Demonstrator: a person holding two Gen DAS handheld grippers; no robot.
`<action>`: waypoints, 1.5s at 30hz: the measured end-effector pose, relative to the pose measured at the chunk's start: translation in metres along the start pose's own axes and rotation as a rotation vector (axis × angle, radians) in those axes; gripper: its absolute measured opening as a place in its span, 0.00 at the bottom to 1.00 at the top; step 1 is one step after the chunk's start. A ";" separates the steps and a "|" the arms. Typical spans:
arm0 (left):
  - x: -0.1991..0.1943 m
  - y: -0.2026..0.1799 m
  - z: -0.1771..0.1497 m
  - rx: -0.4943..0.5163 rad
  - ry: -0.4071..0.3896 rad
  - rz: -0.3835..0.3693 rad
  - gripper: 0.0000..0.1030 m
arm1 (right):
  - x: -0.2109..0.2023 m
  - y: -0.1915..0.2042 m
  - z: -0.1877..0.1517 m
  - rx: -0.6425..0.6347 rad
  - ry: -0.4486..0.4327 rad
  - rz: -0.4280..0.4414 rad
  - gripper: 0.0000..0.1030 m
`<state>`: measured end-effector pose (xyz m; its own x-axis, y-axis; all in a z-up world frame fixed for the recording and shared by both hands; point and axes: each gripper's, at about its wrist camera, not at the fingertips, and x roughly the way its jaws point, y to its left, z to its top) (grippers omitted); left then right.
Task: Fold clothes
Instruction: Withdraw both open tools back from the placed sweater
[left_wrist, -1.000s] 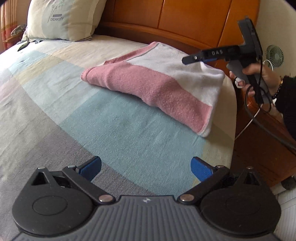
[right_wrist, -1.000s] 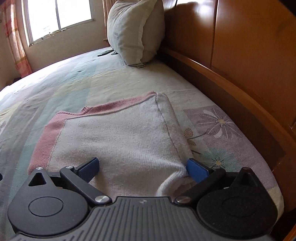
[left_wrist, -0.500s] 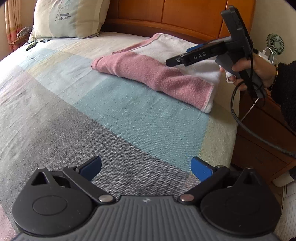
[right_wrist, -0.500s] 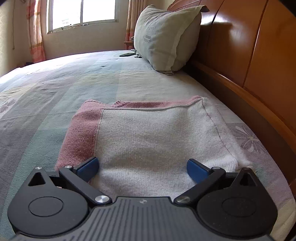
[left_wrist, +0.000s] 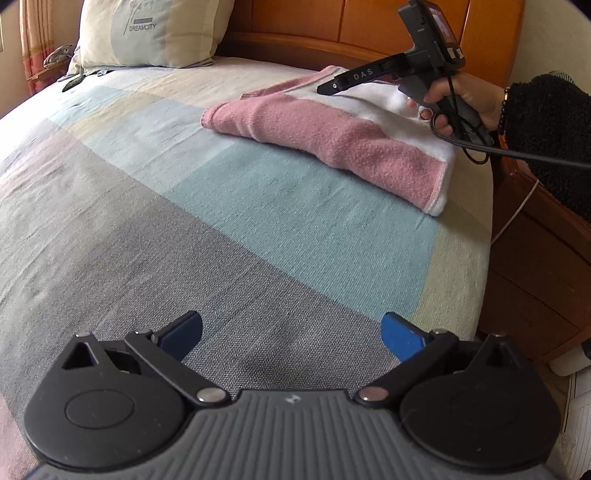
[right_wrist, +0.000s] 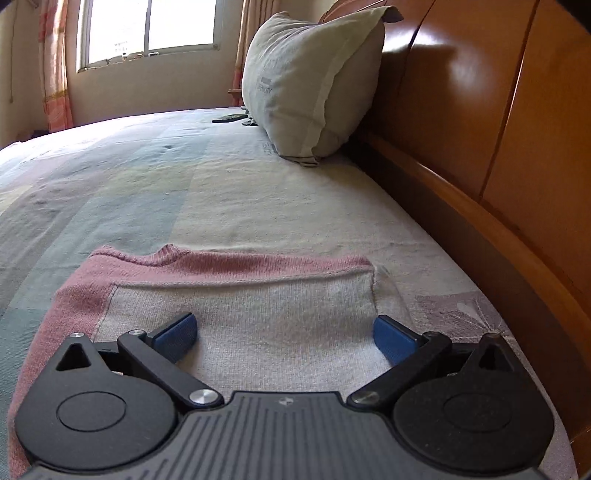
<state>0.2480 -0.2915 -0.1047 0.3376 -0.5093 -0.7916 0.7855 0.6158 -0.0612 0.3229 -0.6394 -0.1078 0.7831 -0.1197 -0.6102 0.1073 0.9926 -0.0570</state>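
On striped bed (left_wrist: 184, 192), folded pink-white garment (left_wrist: 332, 144), right gripper (right_wrist: 284, 334) apparently just above, spread wide

Left wrist view: low over the bed (left_wrist: 155, 206) mid-area, facing the headboard (left_wrist: 369, 22) corner, well back from the garment (left_wrist: 332, 136). Right wrist view: right above that garment (right_wrist: 258, 325), looking along the headboard (right_wrist: 480, 129) toward pillow (right_wrist: 306, 81) and window (right_wrist: 147, 29). Shared: garment, pillow (left_wrist: 147, 33), headboard.

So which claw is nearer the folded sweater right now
Right. The right claw hovers open over the sweater; the left claw is open over the bedspread, well short of it.
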 end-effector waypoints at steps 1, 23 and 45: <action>0.000 0.001 0.000 -0.002 -0.003 -0.003 0.99 | -0.001 0.001 0.005 -0.002 0.014 -0.005 1.00; -0.021 -0.017 -0.010 0.042 -0.001 0.008 0.99 | -0.070 -0.015 -0.025 0.015 0.092 0.119 1.00; -0.053 -0.030 -0.024 0.096 -0.038 0.175 0.99 | -0.143 0.049 -0.093 -0.022 -0.001 0.090 1.00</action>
<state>0.1936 -0.2685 -0.0752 0.4915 -0.4228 -0.7613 0.7581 0.6379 0.1352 0.1598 -0.5719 -0.0967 0.7896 -0.0296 -0.6130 0.0224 0.9996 -0.0194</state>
